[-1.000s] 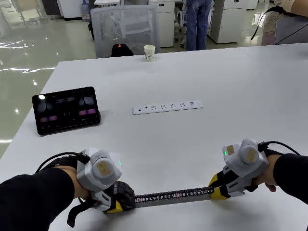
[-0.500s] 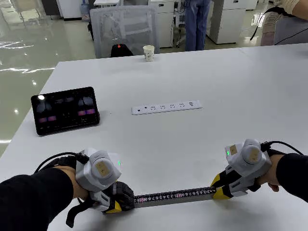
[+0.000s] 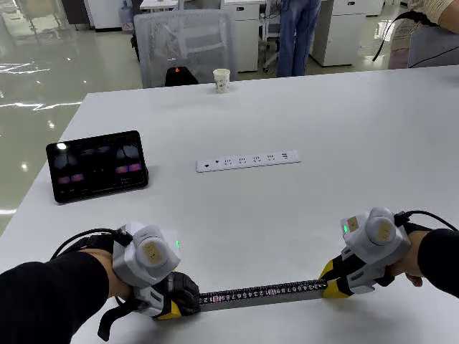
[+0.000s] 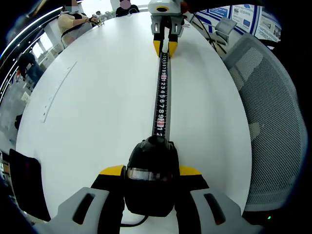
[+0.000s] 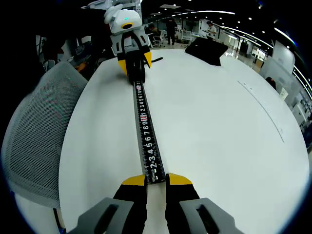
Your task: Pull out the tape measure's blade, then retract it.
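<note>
Black tape measure [image 4: 150, 161] clamped in our left gripper [image 4: 151, 171], blade [image 5: 145, 122] tip pinched by our right gripper [image 5: 156, 179]; power strip [image 3: 248, 160], tablet [image 3: 97, 165] well beyond.

- A tablet [image 3: 97, 165] is set left on the table [image 3: 358, 143]; a power strip [image 3: 248, 160] is laid in the middle;
- a cup [image 3: 222, 79] is set far back;
- the tape measure [image 3: 244, 294] is stretched along the near edge.

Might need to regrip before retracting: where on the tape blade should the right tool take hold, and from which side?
At the blade's free end, coming in along its length from the side away from the case. The blade runs flat and straight over the table, so its end sits between the right tool's jaws, as now.
</note>
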Available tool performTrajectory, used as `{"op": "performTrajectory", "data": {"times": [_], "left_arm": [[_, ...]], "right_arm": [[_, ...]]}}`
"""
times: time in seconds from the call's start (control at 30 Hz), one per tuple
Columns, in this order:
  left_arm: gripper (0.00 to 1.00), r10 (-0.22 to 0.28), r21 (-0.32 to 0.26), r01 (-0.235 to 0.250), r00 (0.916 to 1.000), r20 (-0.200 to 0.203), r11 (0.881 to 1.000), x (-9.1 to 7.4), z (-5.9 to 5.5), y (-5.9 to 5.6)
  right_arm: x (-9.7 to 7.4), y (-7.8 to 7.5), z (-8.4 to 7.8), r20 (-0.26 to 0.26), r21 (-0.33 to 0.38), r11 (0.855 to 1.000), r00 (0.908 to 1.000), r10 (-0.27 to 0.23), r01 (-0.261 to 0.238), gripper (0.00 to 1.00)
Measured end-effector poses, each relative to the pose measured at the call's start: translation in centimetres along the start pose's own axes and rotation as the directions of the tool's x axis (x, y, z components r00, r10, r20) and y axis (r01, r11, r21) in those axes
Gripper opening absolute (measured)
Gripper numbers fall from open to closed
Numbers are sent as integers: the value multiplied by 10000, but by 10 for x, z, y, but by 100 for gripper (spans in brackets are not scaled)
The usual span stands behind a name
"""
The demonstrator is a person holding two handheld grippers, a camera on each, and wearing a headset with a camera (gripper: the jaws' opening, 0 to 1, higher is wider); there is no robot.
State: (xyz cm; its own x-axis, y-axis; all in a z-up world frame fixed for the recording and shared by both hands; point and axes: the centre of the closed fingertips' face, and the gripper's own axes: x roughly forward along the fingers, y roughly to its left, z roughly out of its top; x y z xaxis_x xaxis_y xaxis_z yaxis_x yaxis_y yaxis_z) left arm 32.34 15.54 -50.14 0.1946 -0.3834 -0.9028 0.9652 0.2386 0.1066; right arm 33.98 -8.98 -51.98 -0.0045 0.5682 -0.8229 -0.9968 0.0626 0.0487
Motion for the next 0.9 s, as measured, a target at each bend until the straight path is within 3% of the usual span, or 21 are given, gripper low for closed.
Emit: {"op": "performTrajectory", "data": {"times": [0.4,0.67,0.9], "left_arm": [[34,1,51,-1,10000,38,10000,1,1,0],[35,153,245,-154,9999,27,9996,2,2,1],[35,9,194,-7,10000,-94,9998,2,2,1]], "right_arm": [[1,-1,1,-67,225,9997,10000,-4,6,11],[2,0,1,-506,-99,9998,9986,-167,162,12],[3,-2,2,-734,116,9995,9969,-274,283,12]]}}
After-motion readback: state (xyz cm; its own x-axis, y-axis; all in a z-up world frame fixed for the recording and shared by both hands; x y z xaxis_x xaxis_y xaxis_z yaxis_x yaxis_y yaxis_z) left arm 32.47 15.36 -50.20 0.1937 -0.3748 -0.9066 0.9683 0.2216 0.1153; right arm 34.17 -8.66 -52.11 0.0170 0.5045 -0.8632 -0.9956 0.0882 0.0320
